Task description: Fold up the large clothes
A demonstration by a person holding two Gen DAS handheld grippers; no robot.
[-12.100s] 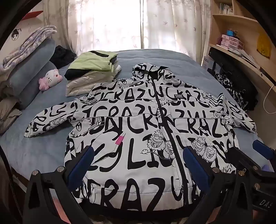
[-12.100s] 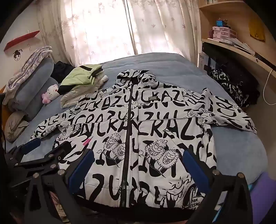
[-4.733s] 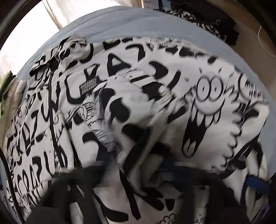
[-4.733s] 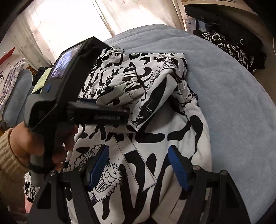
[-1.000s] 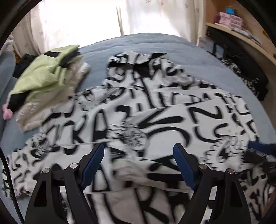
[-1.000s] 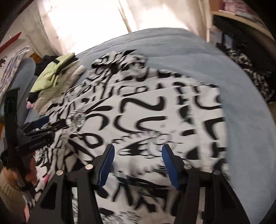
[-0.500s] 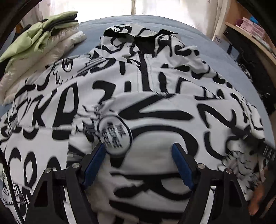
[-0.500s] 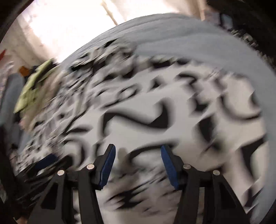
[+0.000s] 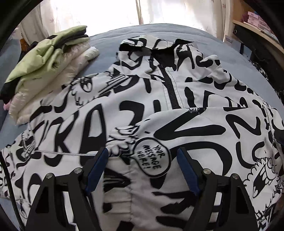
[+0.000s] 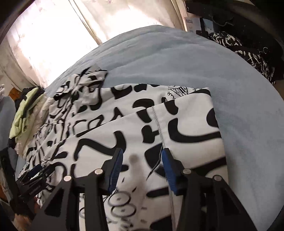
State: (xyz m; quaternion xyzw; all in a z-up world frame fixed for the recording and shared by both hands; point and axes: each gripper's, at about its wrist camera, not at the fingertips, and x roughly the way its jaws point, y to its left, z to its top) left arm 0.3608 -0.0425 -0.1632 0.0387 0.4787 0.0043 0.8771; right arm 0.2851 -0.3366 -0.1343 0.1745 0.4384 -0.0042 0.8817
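Jacket [image 9: 177, 110], white with black graffiti lettering, lies spread on the blue bed [image 10: 177, 58], and both my grippers hang just above its fabric. My left gripper [image 9: 142, 160] has its 2 blue pads [image 9: 96, 168] standing wide apart over a folded-in sleeve, either side of a round "YOUR MESSAGE HERE!" speech bubble [image 9: 152, 158]; the pads press on nothing that I can see. My right gripper [image 10: 142, 160] sits over the jacket's right-hand part, beside a stitched seam [image 10: 158, 124]; its jaws are closing with cloth lying between the pads [image 10: 116, 165], though I cannot tell whether they pinch it.

Beyond the left gripper the jacket's black zip [image 9: 170, 90] runs up to the hood [image 9: 150, 48], which points toward the curtained window [image 9: 88, 16]. Left of the hood sits a stack of folded clothes [image 9: 44, 67], green on top, pale below. Right of the jacket, off the bed, a dark patterned garment [image 10: 248, 51] lies heaped.
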